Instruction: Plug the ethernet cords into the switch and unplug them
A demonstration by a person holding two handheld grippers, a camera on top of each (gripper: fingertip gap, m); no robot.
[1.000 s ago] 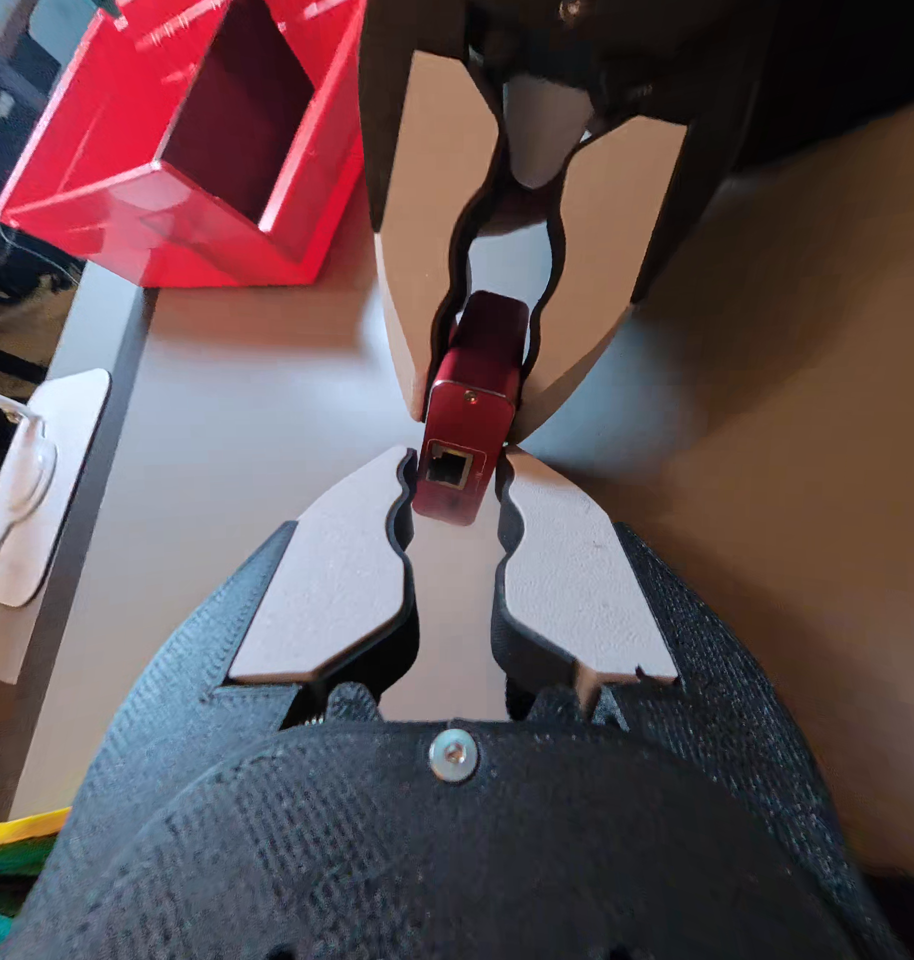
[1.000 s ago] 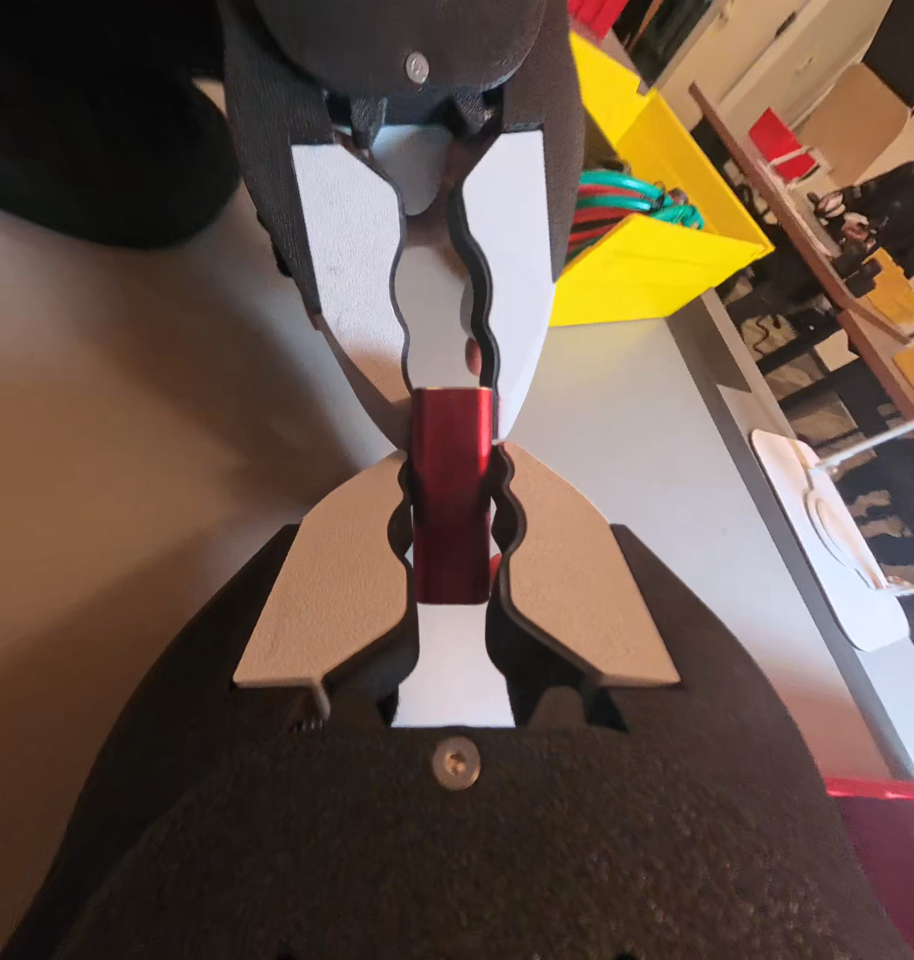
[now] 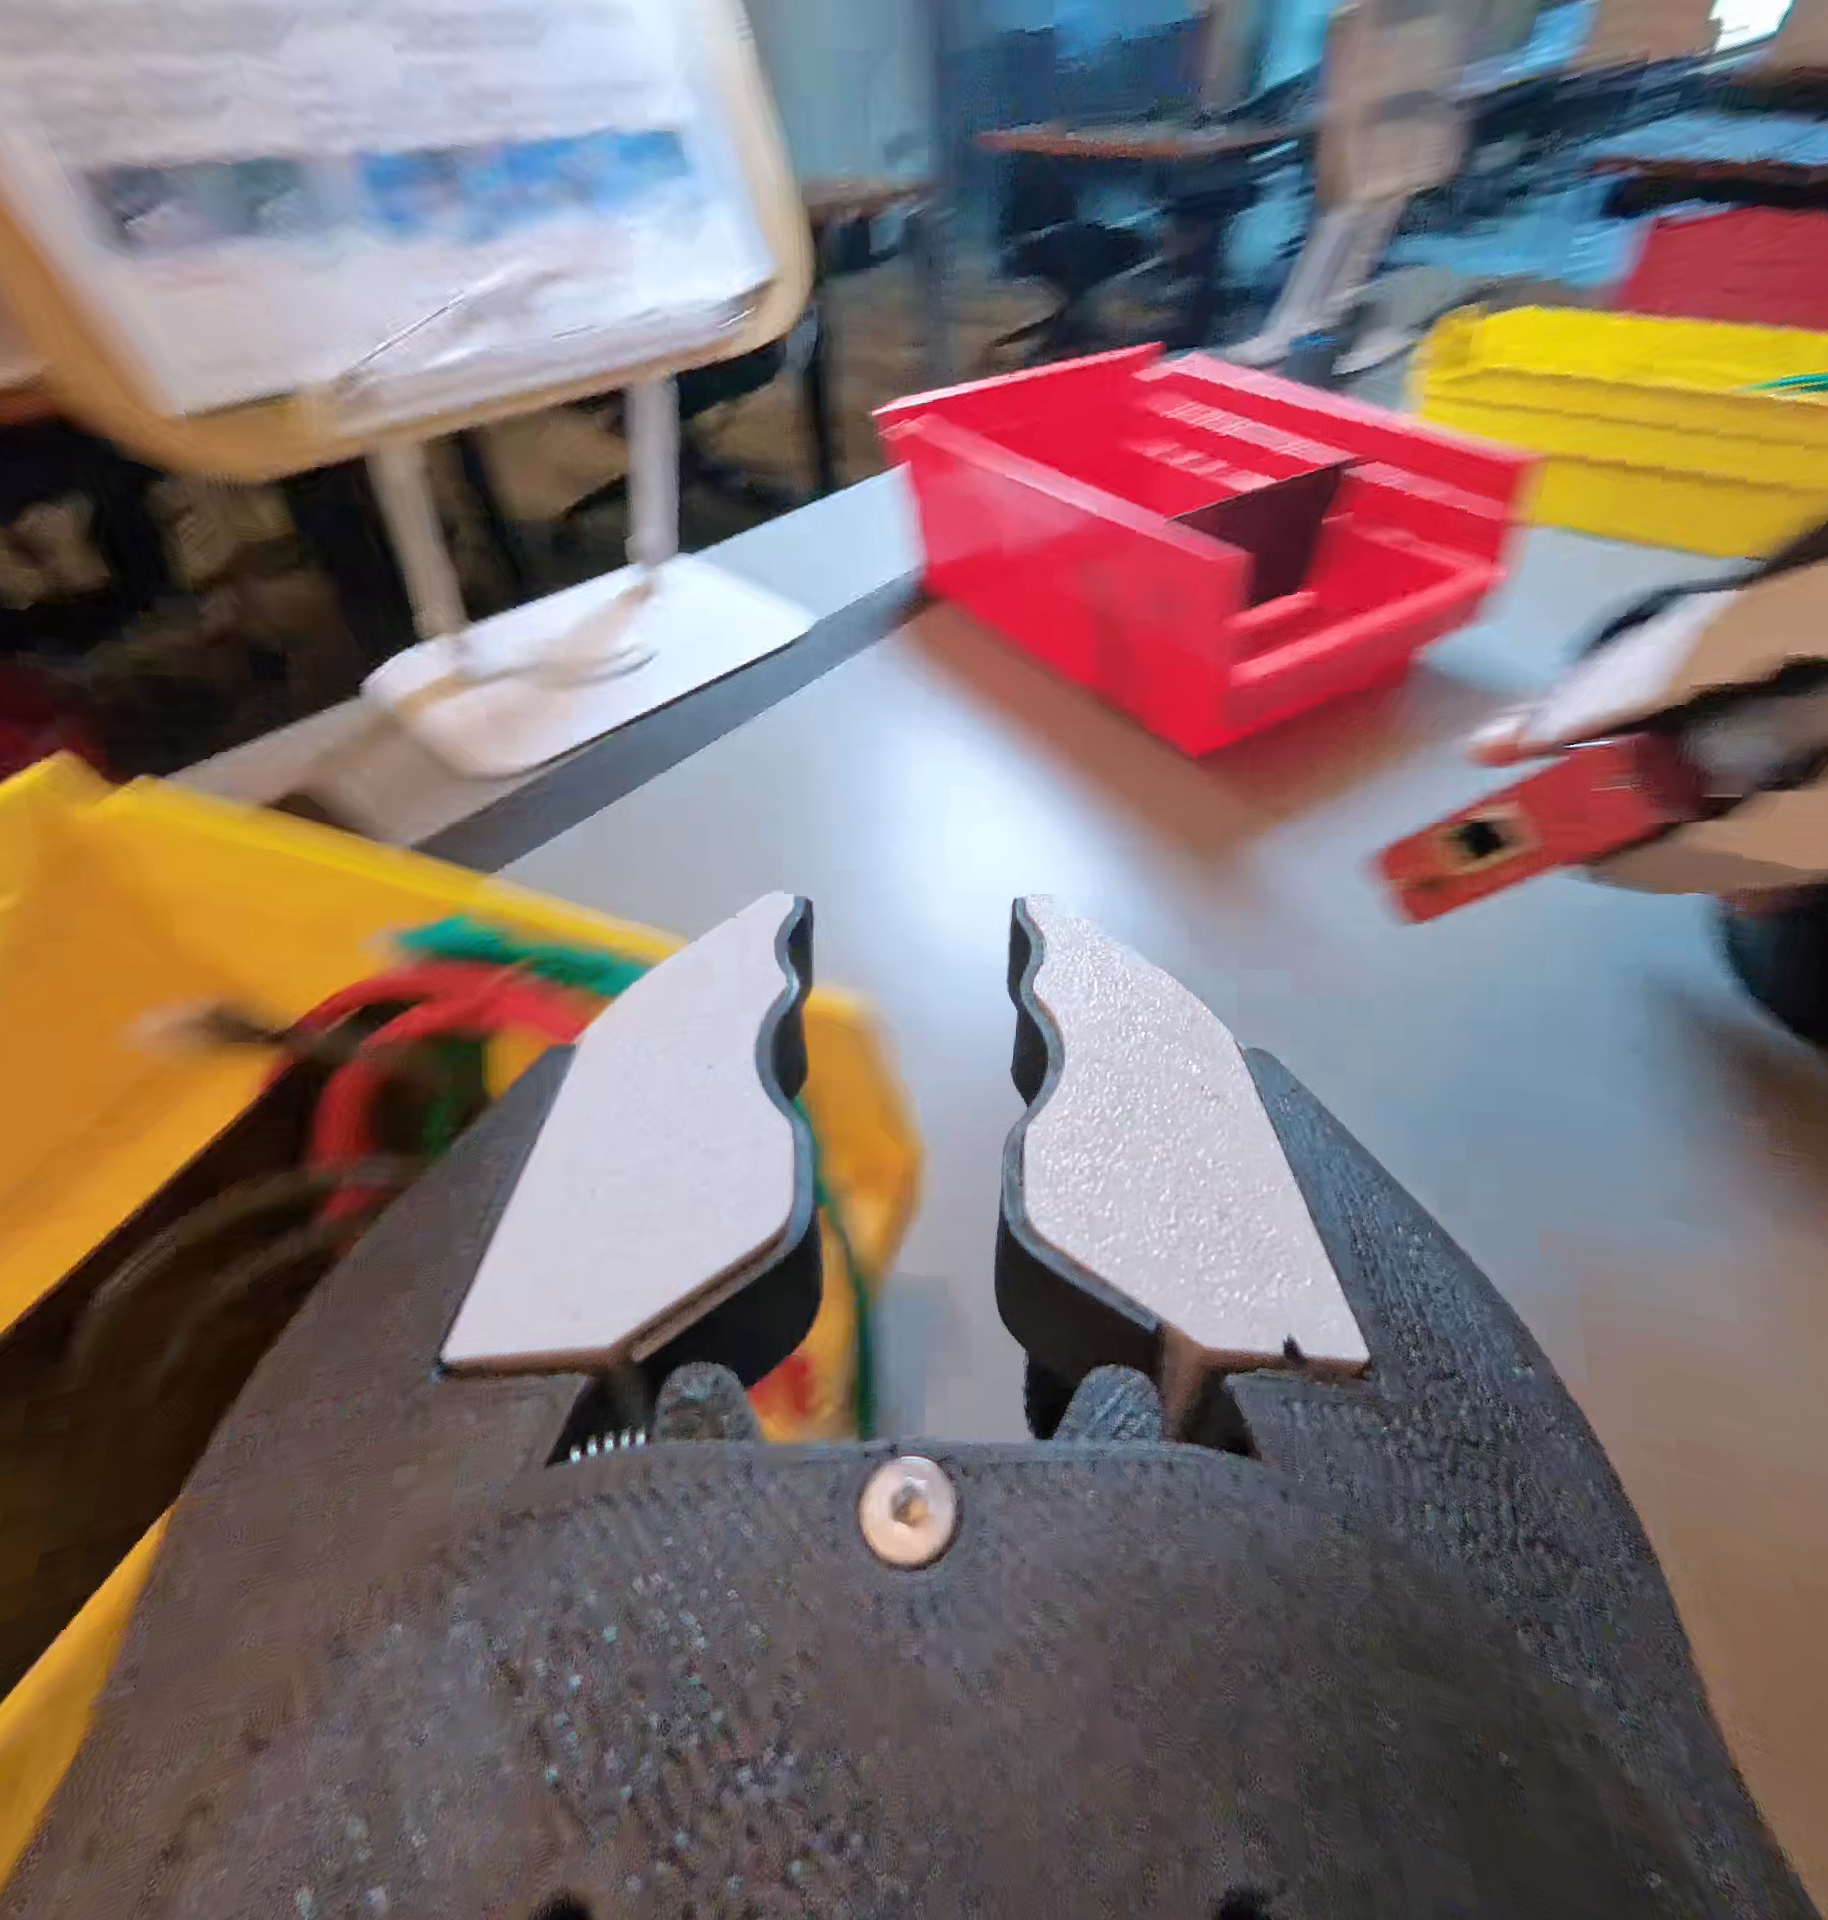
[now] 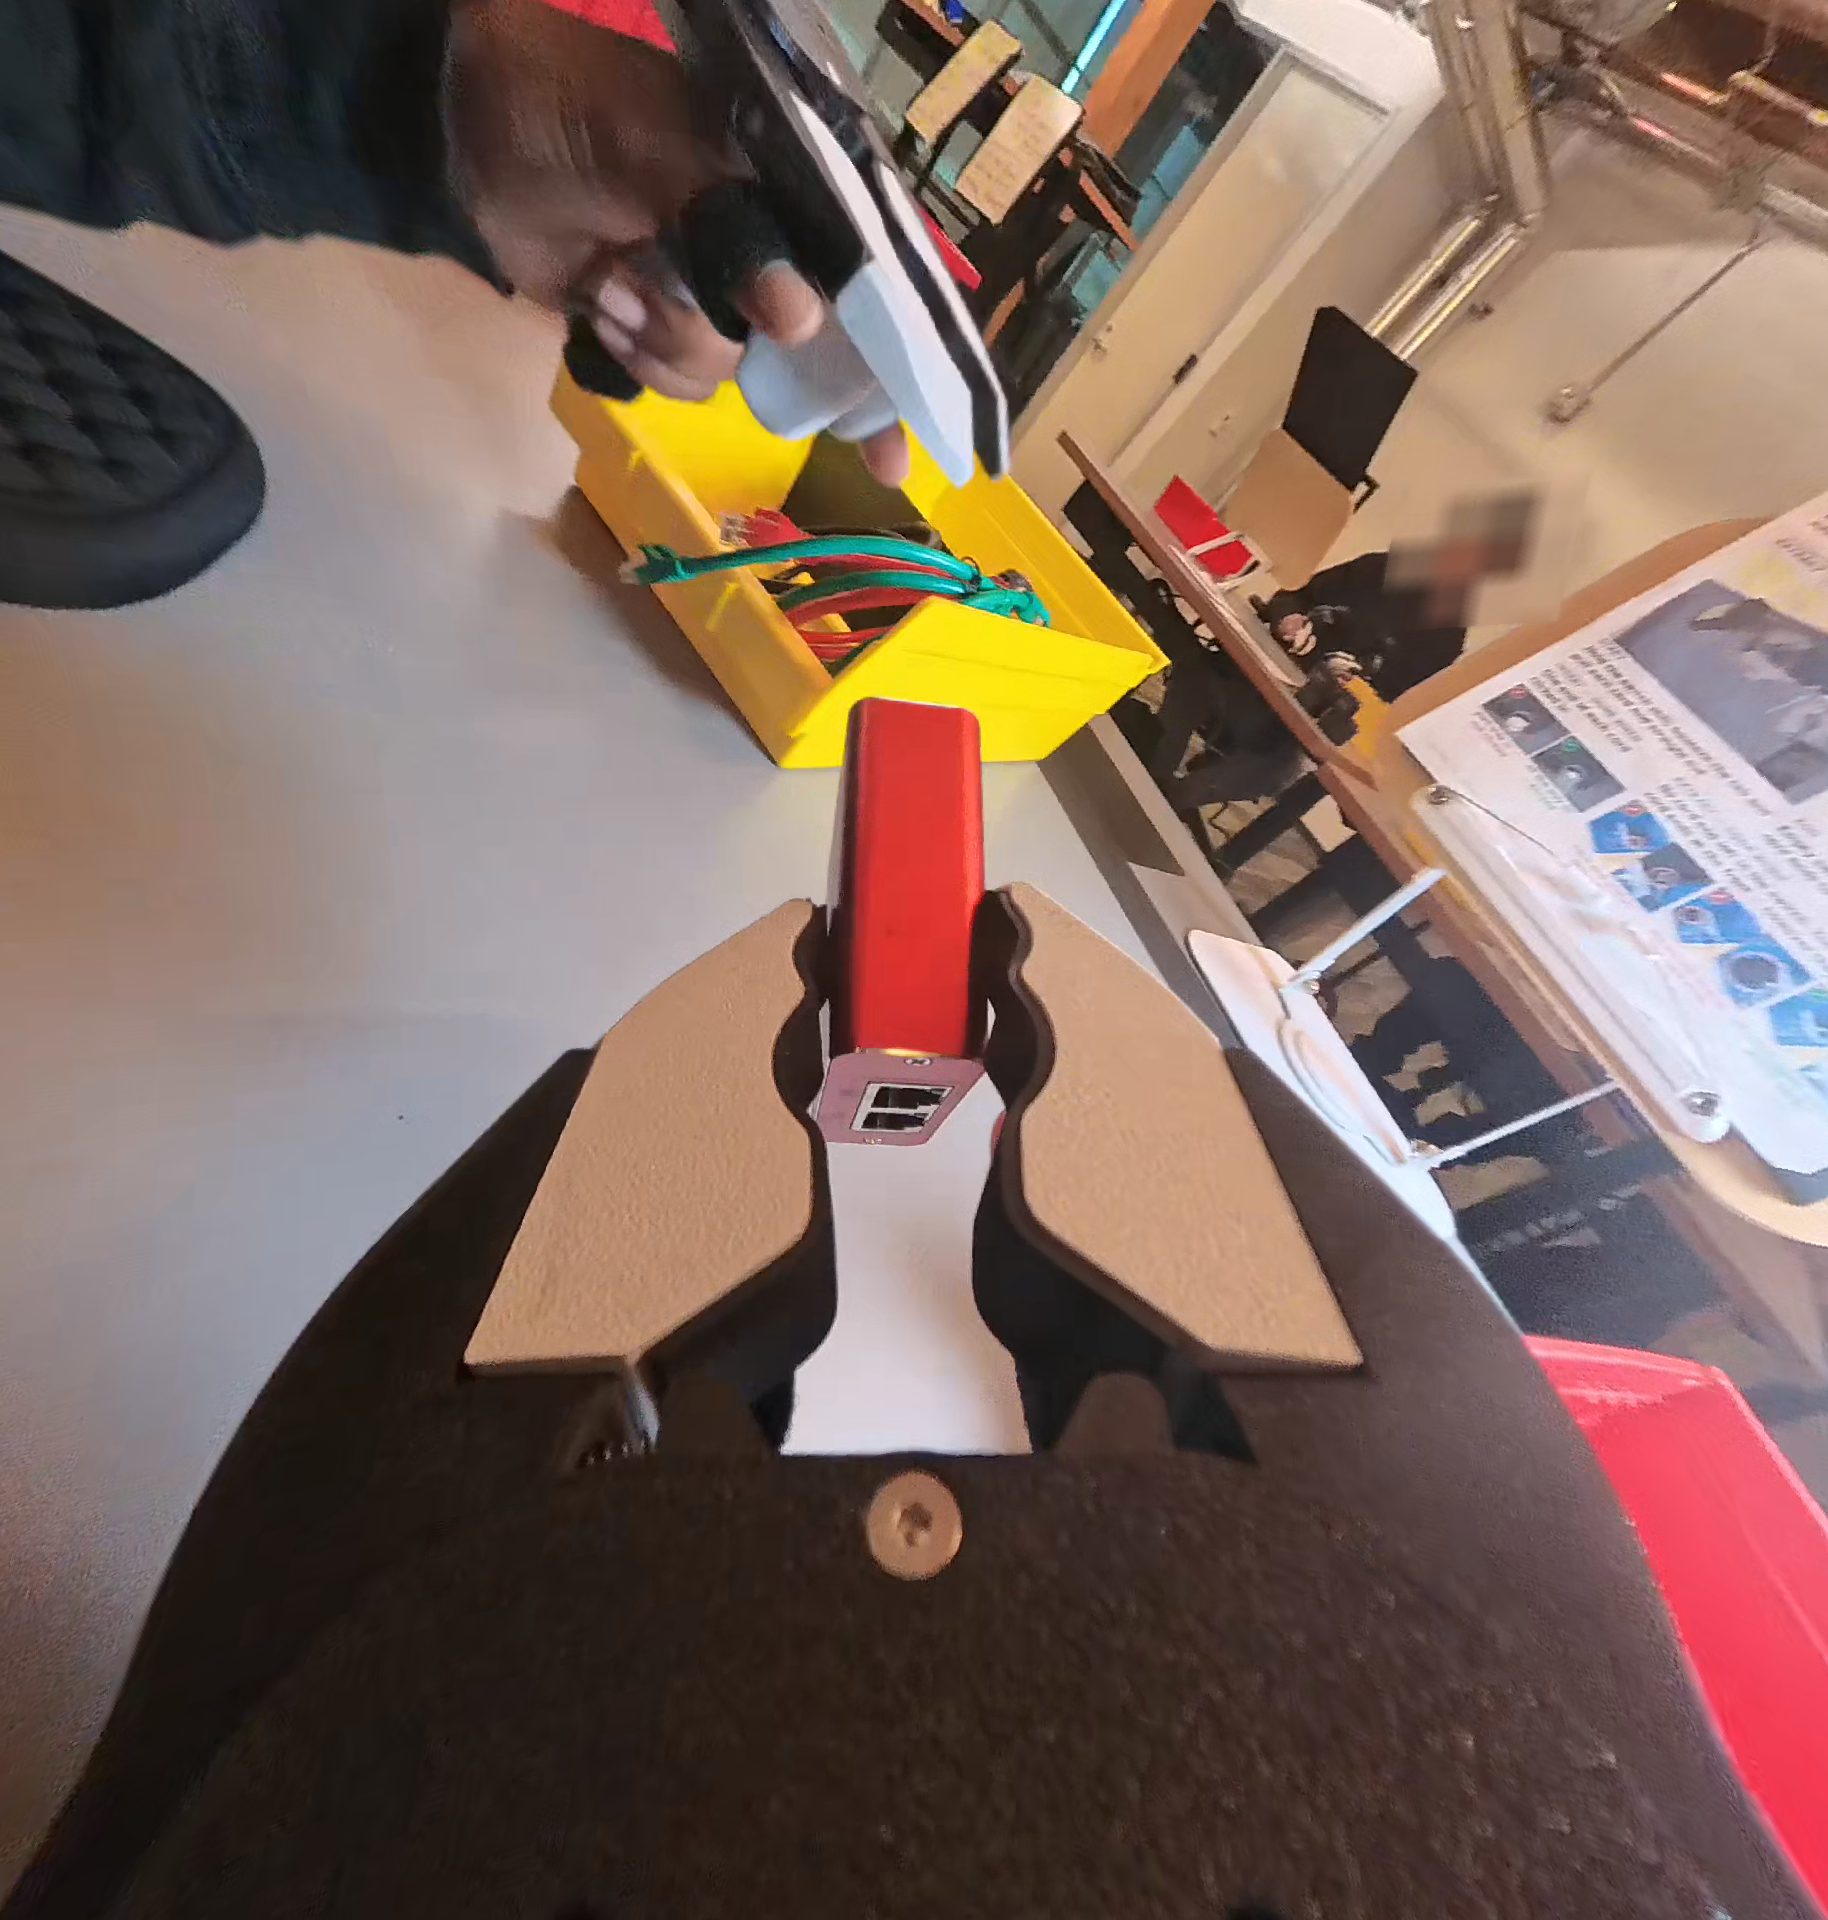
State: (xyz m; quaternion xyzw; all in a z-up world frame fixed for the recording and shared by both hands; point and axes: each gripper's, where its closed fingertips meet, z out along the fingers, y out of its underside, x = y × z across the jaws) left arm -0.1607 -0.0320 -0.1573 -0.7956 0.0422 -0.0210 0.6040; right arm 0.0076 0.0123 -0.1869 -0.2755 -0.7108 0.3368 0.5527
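My right gripper (image 4: 910, 914) is shut on a small red ethernet switch (image 4: 908, 831) and holds it above the grey table (image 4: 370, 831), the end with two ports facing the camera. In the left wrist view the switch (image 3: 1512, 831) and the right gripper (image 3: 1554, 810) show at the right edge, blurred. My left gripper (image 3: 910, 925) is open and empty, beside a yellow bin (image 3: 110, 987) that holds red and green ethernet cords (image 3: 422, 1008). In the right wrist view the left gripper (image 4: 977, 447) hangs over the yellow bin (image 4: 993, 665) and its cords (image 4: 868, 582).
A red bin (image 3: 1180, 582) stands on the table beyond the left gripper, and shows at the lower right in the right wrist view (image 4: 1741, 1558). A document stand (image 4: 1668, 831) is off the table's edge. A black object (image 4: 58, 436) lies at the left. More yellow bins (image 3: 1637, 416) stand far back. My hands' fingertips stand some 20 cm from each other.
My left gripper has left the switch, opened wider and swung away to the yellow bin. My right gripper still holds the switch, now turned so the ports face its camera.
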